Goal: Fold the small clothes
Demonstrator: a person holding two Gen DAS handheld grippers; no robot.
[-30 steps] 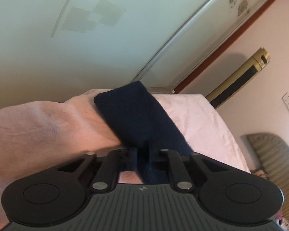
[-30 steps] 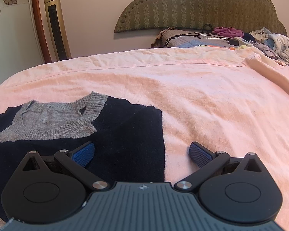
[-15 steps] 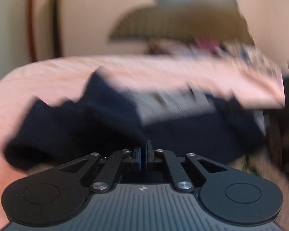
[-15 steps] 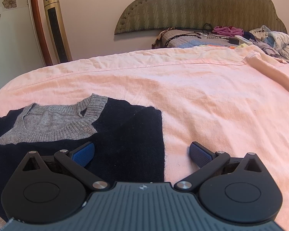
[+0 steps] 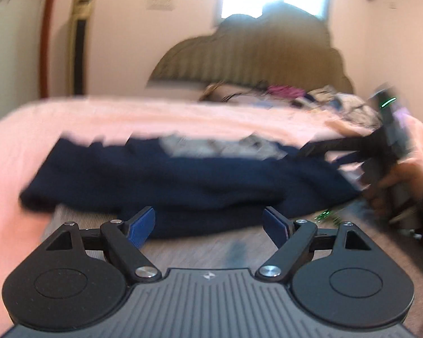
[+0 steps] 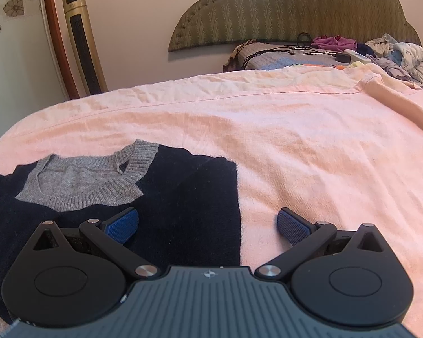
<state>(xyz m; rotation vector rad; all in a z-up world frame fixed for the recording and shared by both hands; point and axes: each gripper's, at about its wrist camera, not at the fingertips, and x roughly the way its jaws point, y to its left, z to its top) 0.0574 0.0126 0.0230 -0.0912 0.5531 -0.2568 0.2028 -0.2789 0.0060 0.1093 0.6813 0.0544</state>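
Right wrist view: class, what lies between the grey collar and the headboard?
Only bare pink bedsheet between the sweater's grey collar and headboard, then pillow clutter.

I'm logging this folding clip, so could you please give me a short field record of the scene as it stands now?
garment: navy sweater with grey collar, lying flat
surface: pink bedsheet
left claw: open, empty, sweater just ahead
right claw: open, empty, over the sweater's right edge
background: headboard, clothes pile, tower fan
image quality: left view blurred

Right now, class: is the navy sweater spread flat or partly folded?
Partly folded. On the navy sweater the right sleeve lies doubled over the body, leaving a straight right edge on the pink sheet.
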